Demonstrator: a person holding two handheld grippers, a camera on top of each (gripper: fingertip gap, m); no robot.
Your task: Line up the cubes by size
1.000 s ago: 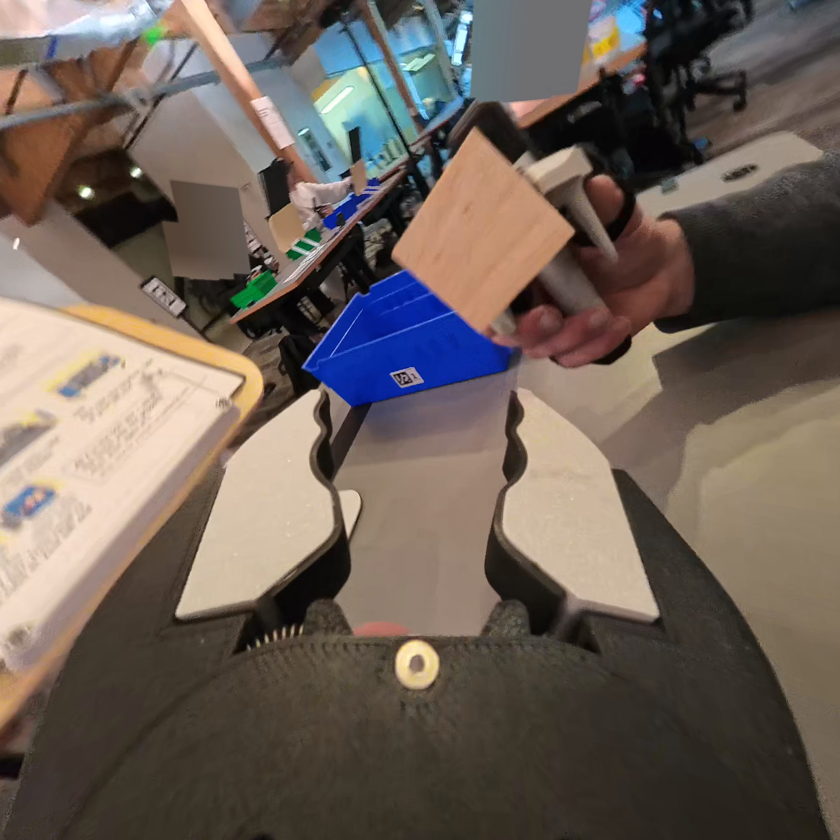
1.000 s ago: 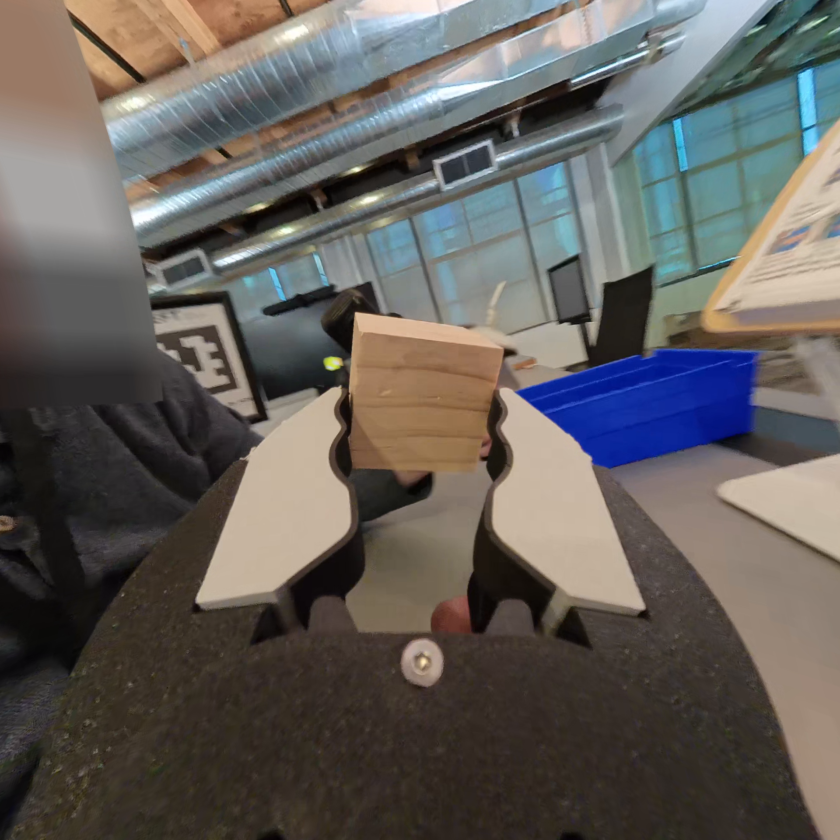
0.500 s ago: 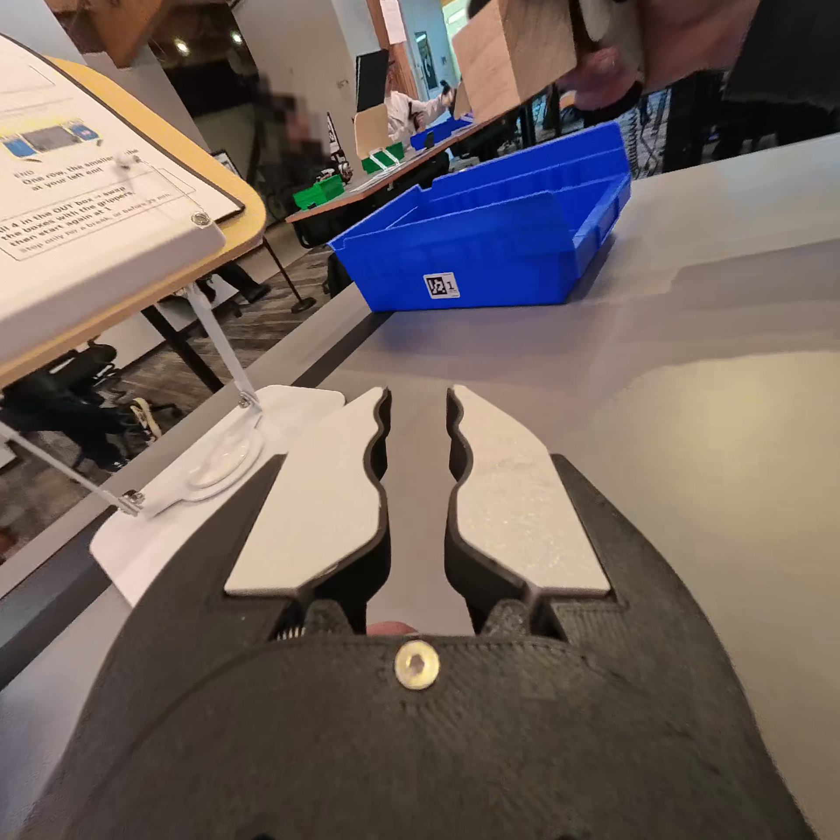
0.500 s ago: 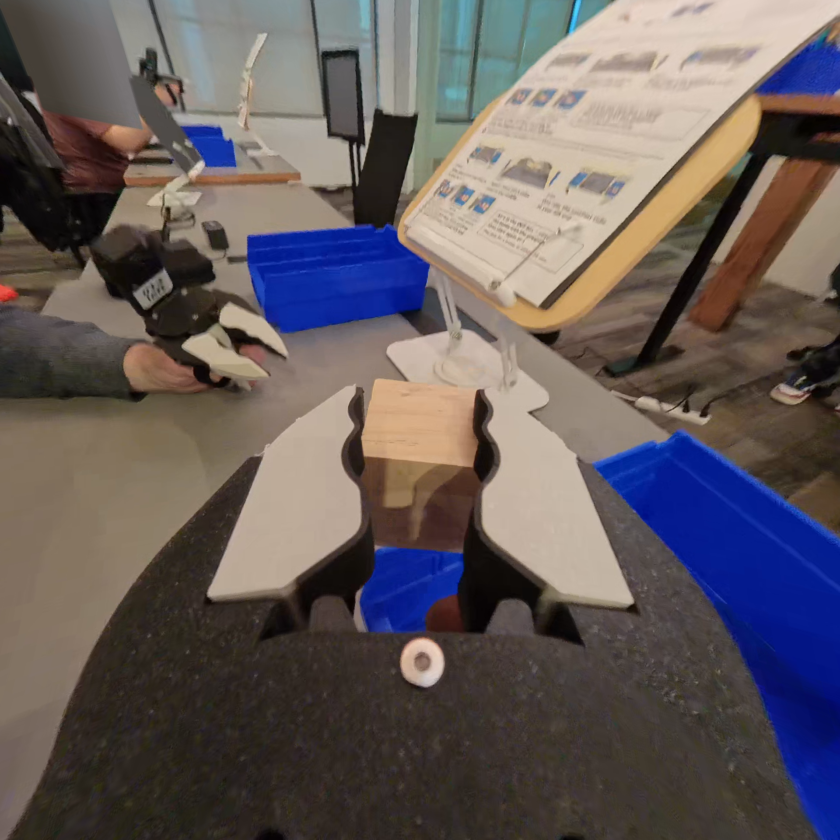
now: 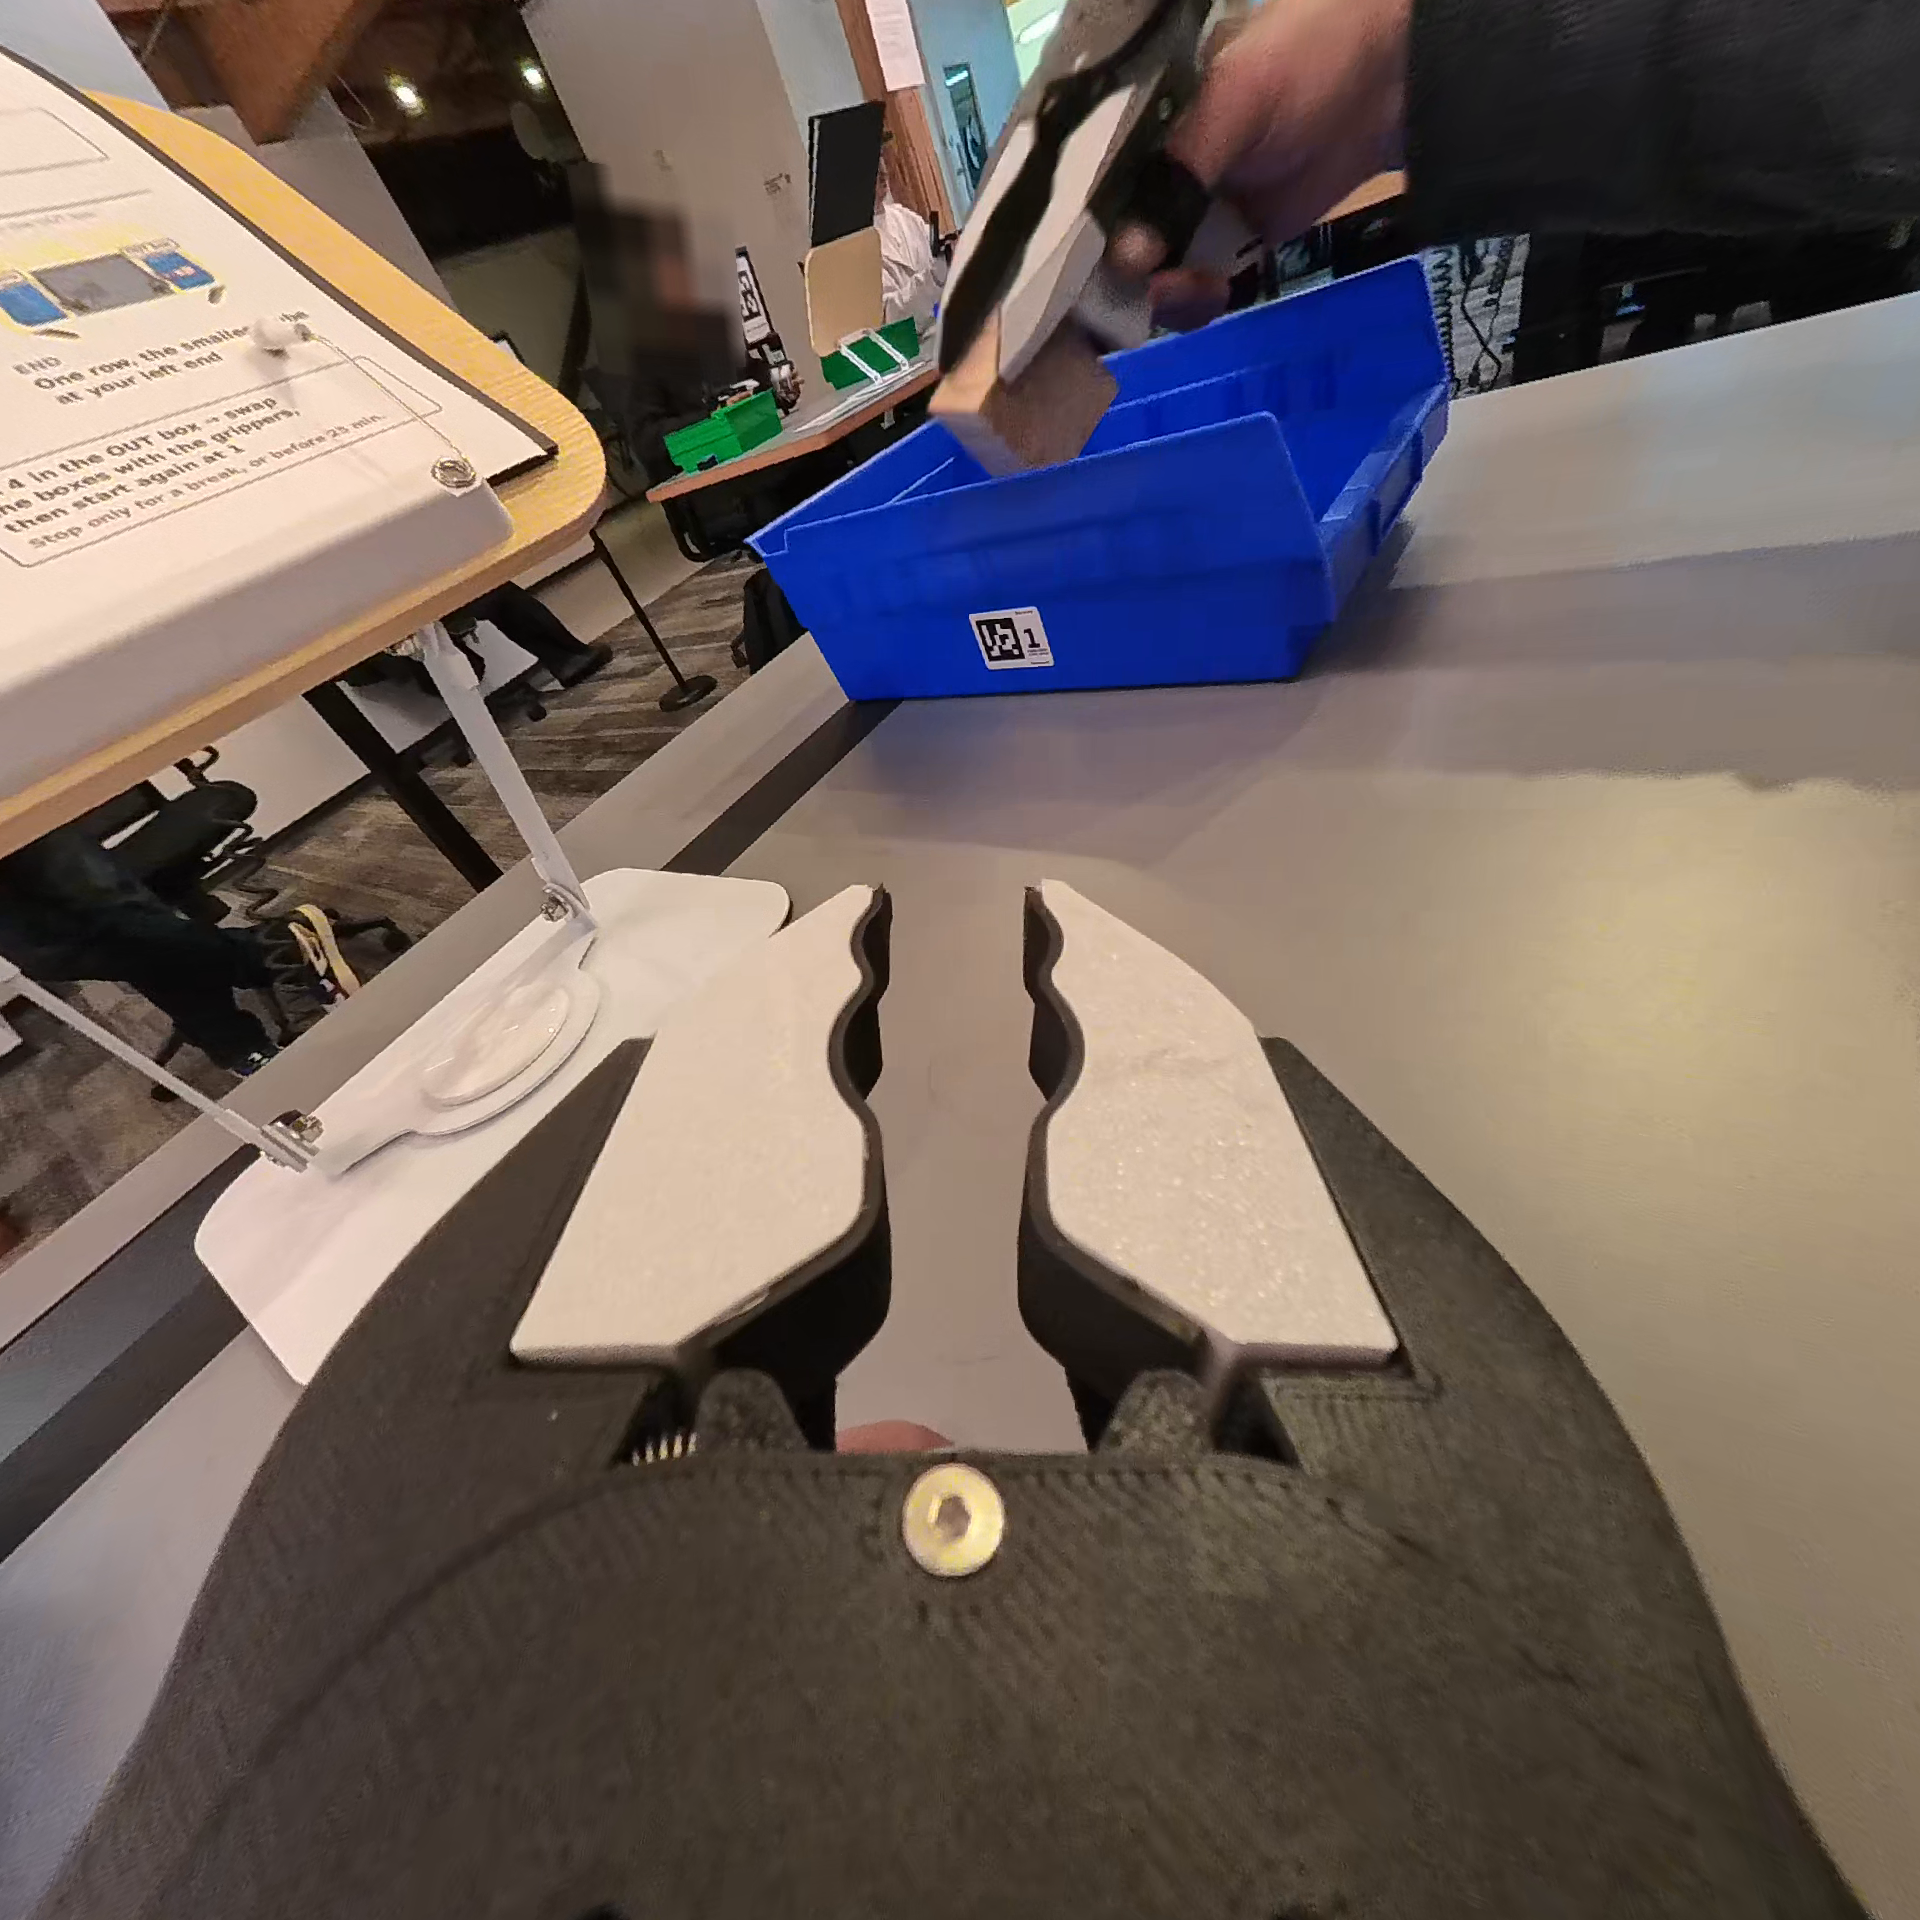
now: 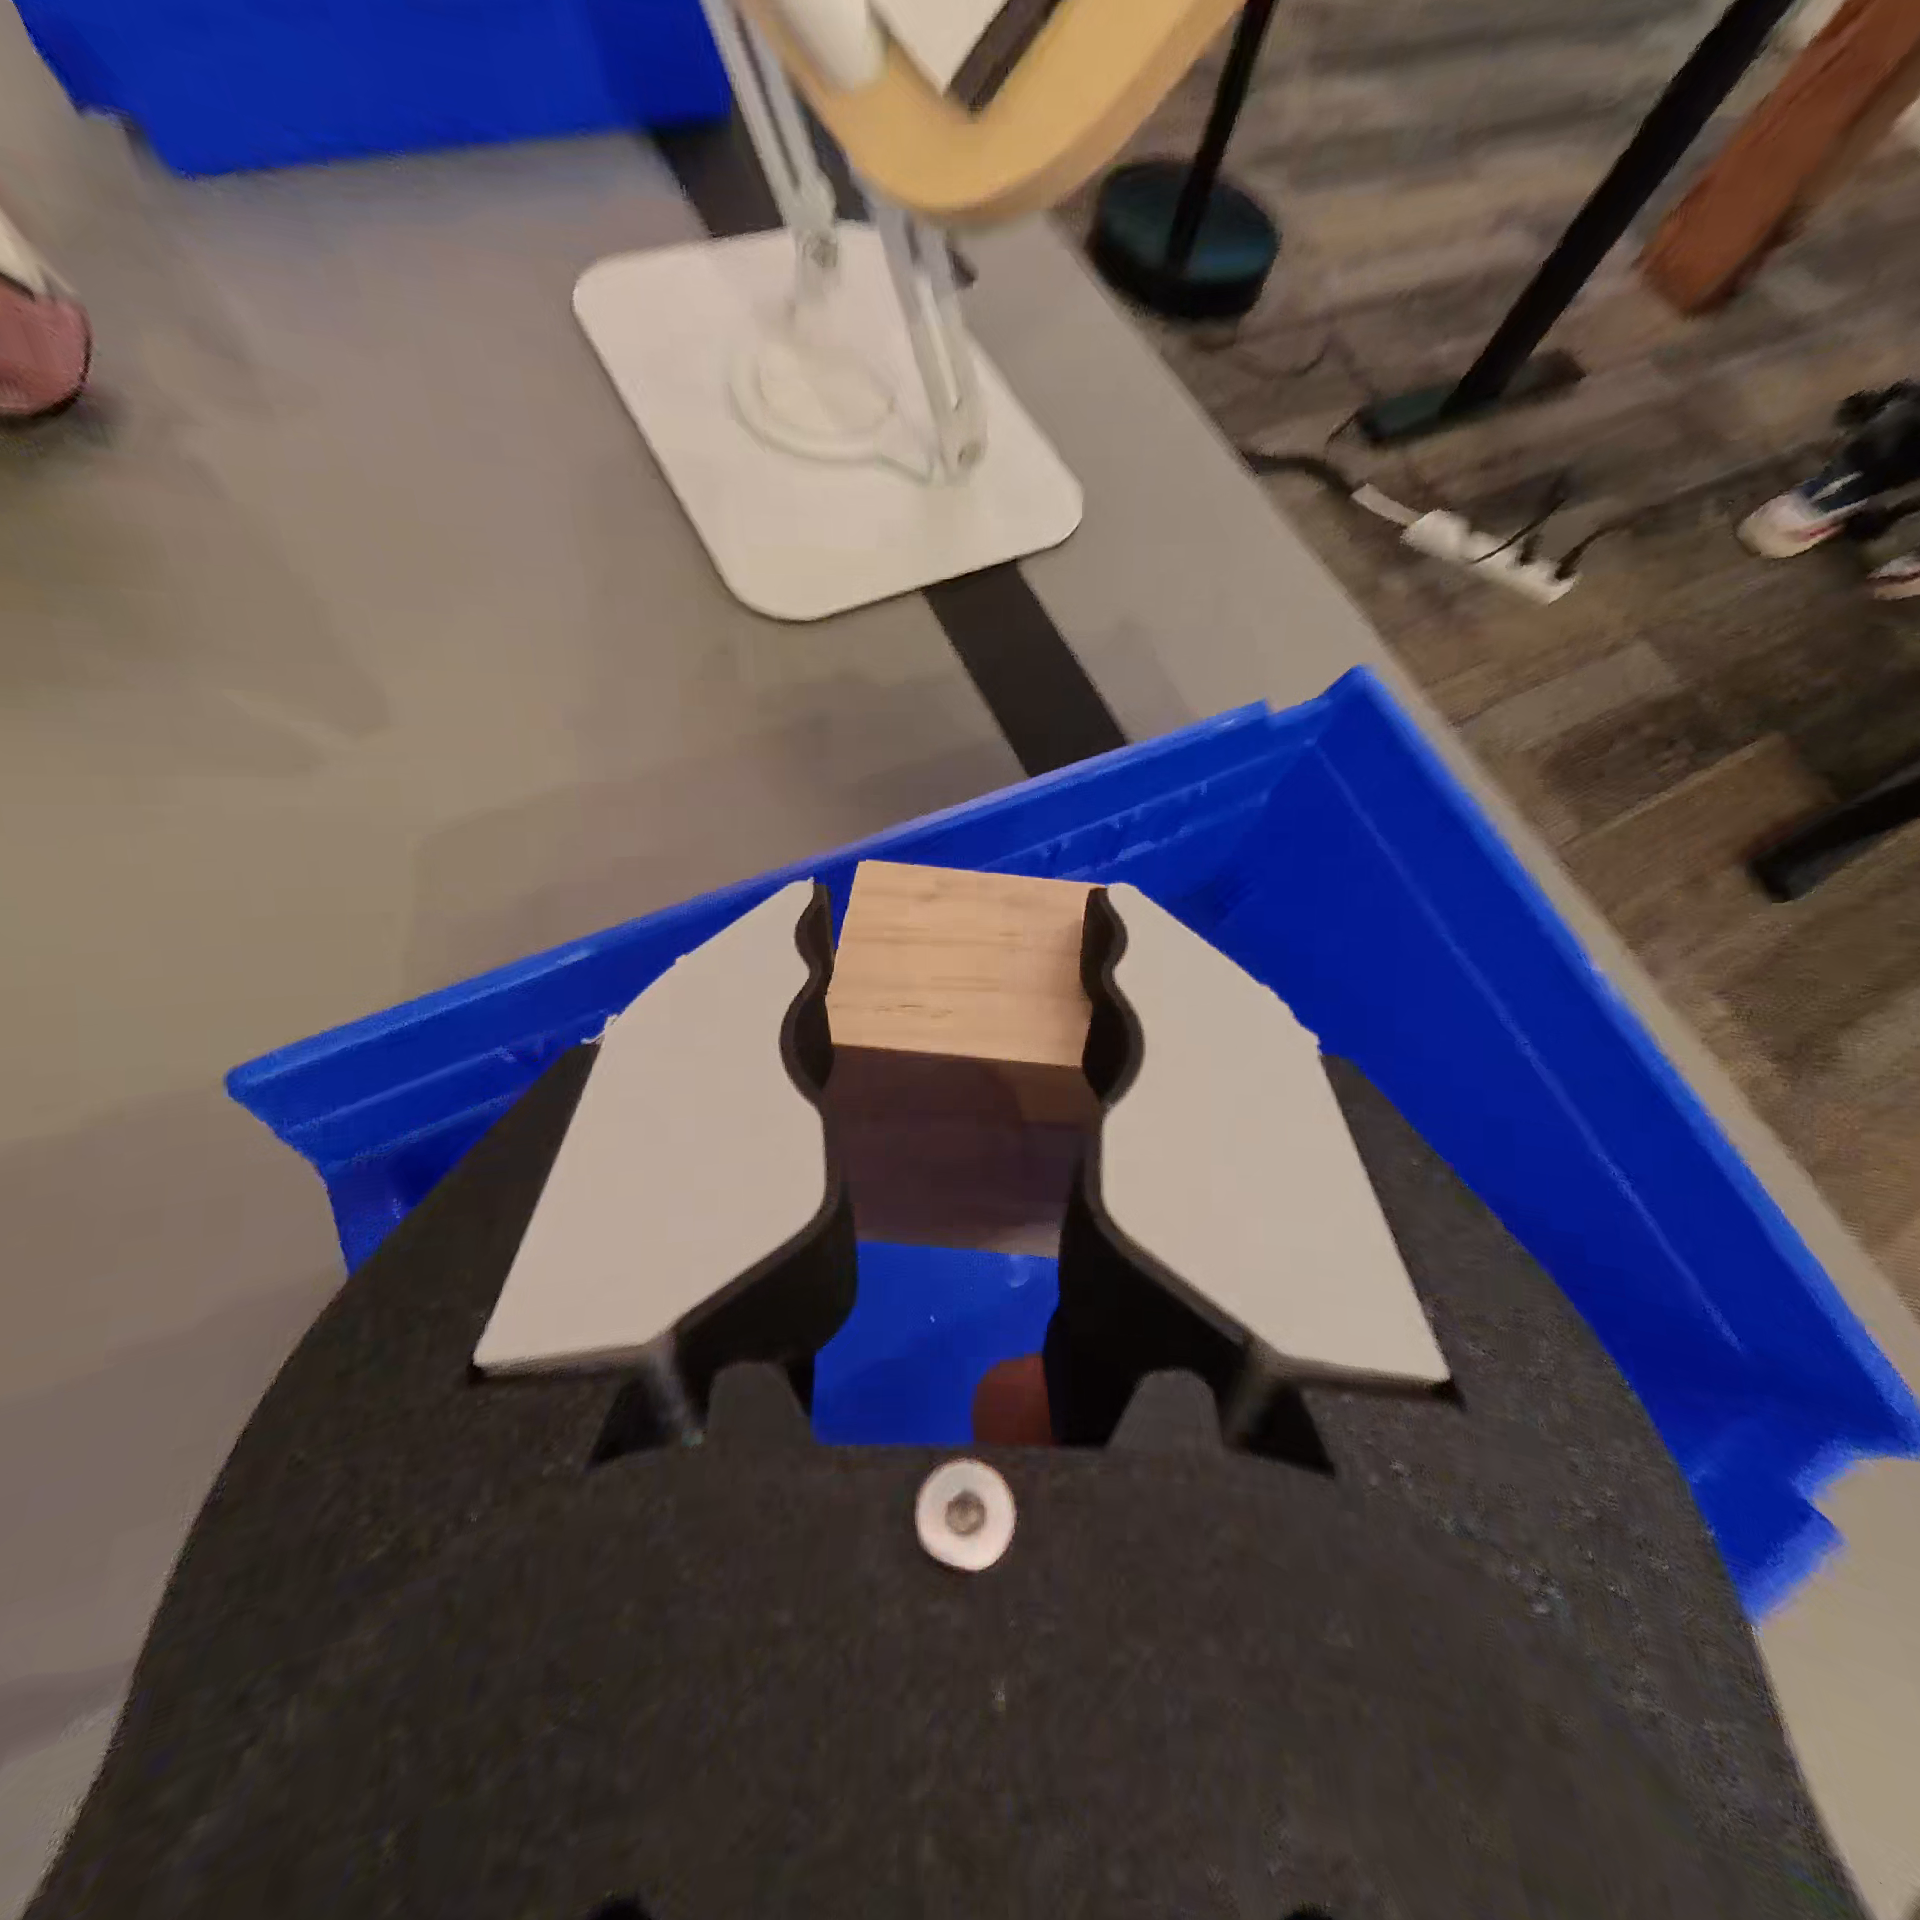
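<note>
— Hanging over the blue bin [image 6: 1558, 1039], in the lower centre of the right wrist frame, a wooden cube [image 6: 961, 966] is being gripped by the right gripper [image 6: 961, 977]; both pads are being pressed against its side faces.

— Is the same grasp being shown from the other side?

— It is. In the upper centre of the left wrist frame the cube [image 5: 1023, 400] is being carried above the bin's [image 5: 1143, 561] near wall, tilted, with the right gripper [image 5: 1039, 260] angled down from the upper right.

— And the left gripper [image 5: 956, 914]?

— Nothing is being held by it. Its fingers [image 5: 748, 1122] are being kept narrowly apart over the bare grey table [image 5: 1455, 987], at the lower centre of that frame.

— What is being risked from here?

— Only the upper part of the cube is being clamped near the fingertips, so a slip is judged possible if the grip is being loosened while the cube is tilted; it would probably drop into the bin rather than onto the table. The bin's rim is also being passed closely, and a knock there could twist the cube in the pads.

— Is a row being formed yet?

— No other cube is being shown on the table, so that cannot be told. The white stand base [image 6: 831, 436], at the upper centre of the right wrist frame, is being left as an obstacle beside any row.
</note>
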